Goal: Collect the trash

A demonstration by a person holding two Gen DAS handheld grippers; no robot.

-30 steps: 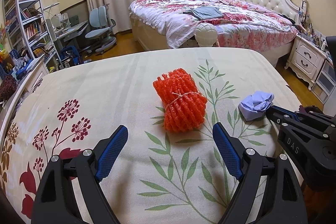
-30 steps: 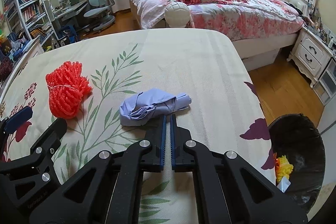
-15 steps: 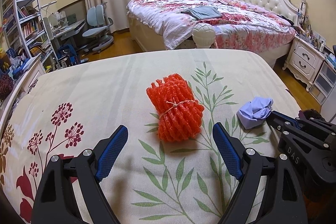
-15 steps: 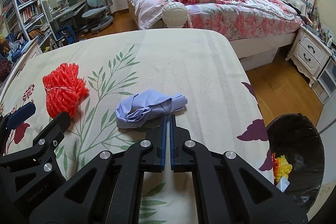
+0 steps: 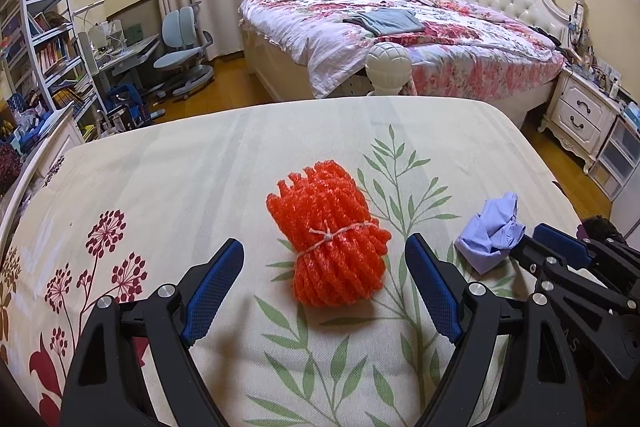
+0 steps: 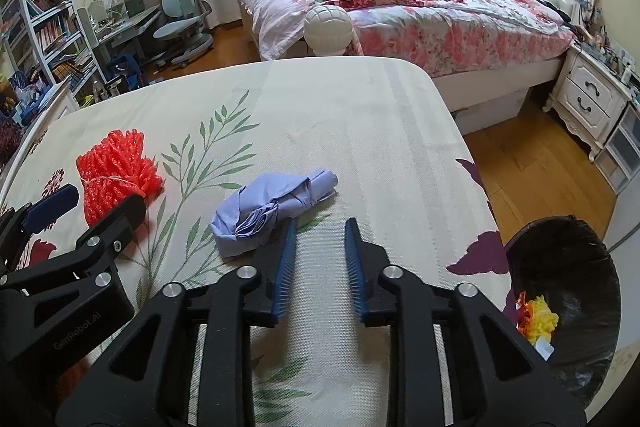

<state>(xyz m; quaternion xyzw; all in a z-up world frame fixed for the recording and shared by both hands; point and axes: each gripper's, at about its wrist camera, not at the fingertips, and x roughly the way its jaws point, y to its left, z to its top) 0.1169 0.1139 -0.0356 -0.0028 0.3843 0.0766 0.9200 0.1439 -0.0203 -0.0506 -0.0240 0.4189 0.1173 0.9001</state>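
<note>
Orange foam-net bundle tied with string [image 5: 334,241] lies on the floral bedsheet [image 5: 200,163], between the wide-open left gripper [image 5: 324,277]. Crumpled lilac cloth [image 6: 268,213] sits left of the part-open right gripper [image 6: 320,259], whose off-centre closing may miss it. Black bin [image 6: 568,291] stands beside the bed.

Foam net bundle [image 5: 330,241] left of crumpled cloth [image 6: 272,213]; bin [image 6: 568,291] right, beside table [image 6: 360,115].

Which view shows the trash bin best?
The right wrist view. The black-lined trash bin sits on the floor beside the bed's right edge, its opening visible with yellow scraps inside. The left wrist view shows only a dark sliver of it behind the right gripper.
</note>
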